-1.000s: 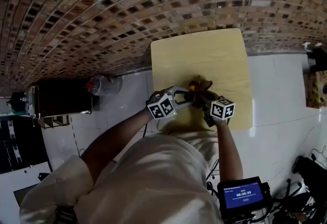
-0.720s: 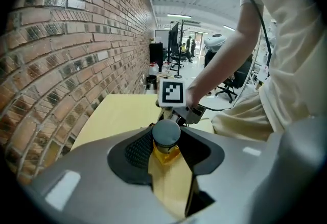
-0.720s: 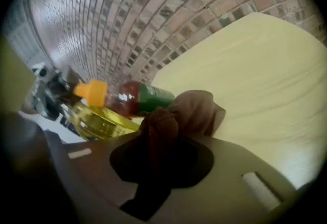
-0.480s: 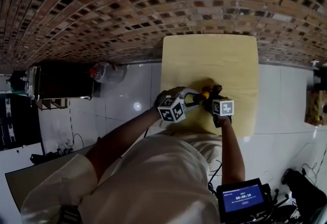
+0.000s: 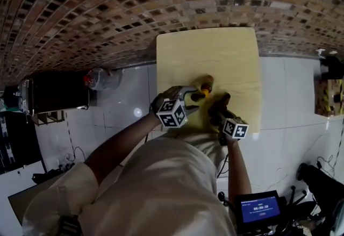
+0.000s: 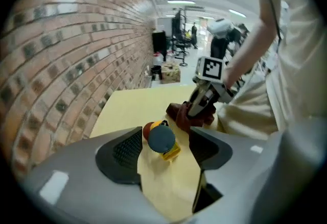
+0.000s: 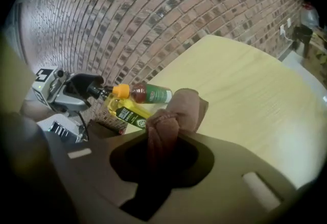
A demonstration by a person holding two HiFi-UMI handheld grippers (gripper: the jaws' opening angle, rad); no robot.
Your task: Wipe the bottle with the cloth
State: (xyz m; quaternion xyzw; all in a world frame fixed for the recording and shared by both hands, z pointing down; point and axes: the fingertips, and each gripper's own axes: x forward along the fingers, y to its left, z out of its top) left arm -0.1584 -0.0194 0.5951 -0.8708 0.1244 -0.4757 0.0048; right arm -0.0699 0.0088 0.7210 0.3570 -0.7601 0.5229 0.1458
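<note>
In the head view, the yellow tabletop (image 5: 215, 52) sits in the upper middle of the frame, next to a brick wall. The bottle (image 5: 205, 85) lies on it near the middle. The left hand-held gripper (image 5: 196, 93) is at the bottle, and the right hand-held gripper (image 5: 220, 108) is a bit lower and to the right, with the brown cloth (image 5: 221, 101) in it. The cloth looks apart from the bottle here. In the left gripper view, the bottle is in the middle of the frame, end on, between the two jaws. The jaws have just been opening and now stand spread wide, with gaps beside the bottle, so they do not squeeze it. In the right gripper view, the jaws are pressed on the bunched-up cloth in the lower middle. The bottle lies just past the cloth, in the middle left. It has an orange cap on it and yellow liquid inside, so it is closed and not empty. I think the wiping is paused or done, since one gripper lets go and the cloth is off the bottle. I cannot tell if the bottle is clean all over, so more wiping may be left.
</note>
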